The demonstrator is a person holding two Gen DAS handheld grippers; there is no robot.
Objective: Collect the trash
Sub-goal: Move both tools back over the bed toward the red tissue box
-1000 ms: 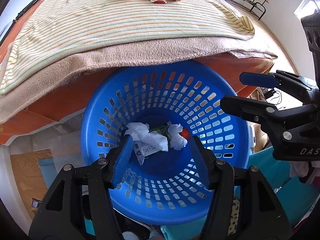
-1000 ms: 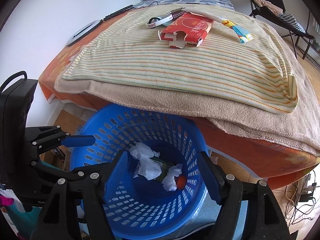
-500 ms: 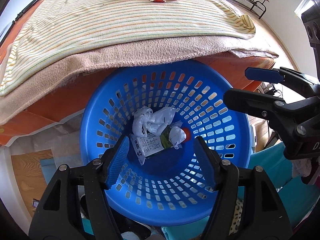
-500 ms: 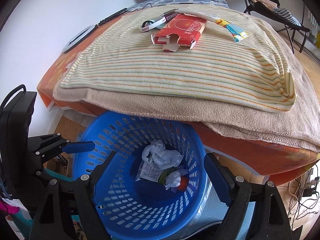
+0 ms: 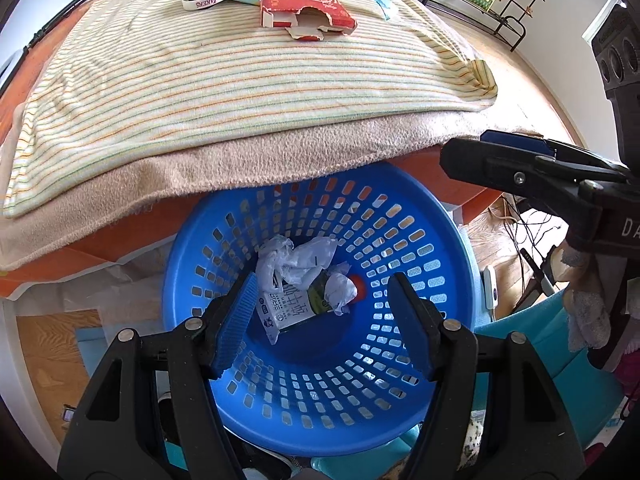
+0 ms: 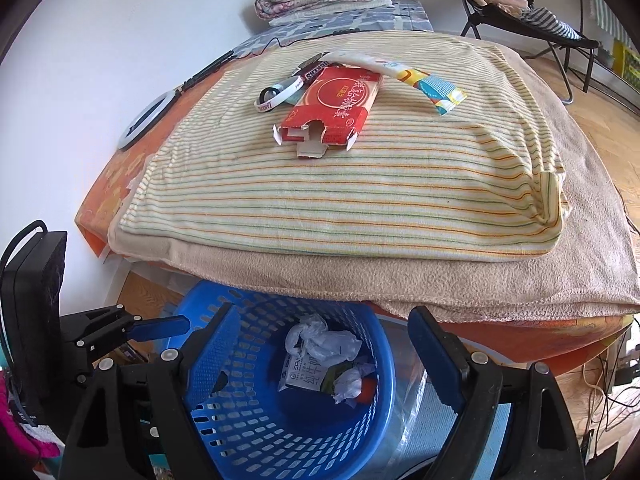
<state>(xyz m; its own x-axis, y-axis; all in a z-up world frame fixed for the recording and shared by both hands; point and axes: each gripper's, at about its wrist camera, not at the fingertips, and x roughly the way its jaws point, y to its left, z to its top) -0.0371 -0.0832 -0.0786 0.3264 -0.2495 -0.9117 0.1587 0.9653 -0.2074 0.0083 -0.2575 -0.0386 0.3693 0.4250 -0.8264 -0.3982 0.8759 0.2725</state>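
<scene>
Both grippers have lifted back from the blue basket, the left gripper and right gripper spread and empty, while the torn red box on the striped blanket looks light, probably crushable, best pinched by an edge.

One blue basket holds two paper wads and one carton. The bed carries one red box, one wristband and one wrapper.

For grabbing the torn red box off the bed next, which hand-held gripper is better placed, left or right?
Probably right. The right hand-held gripper is open and empty, and its view takes in the red box almost straight ahead. The left hand-held gripper, also open, points down into the blue basket, with the box at its view's top edge.
</scene>
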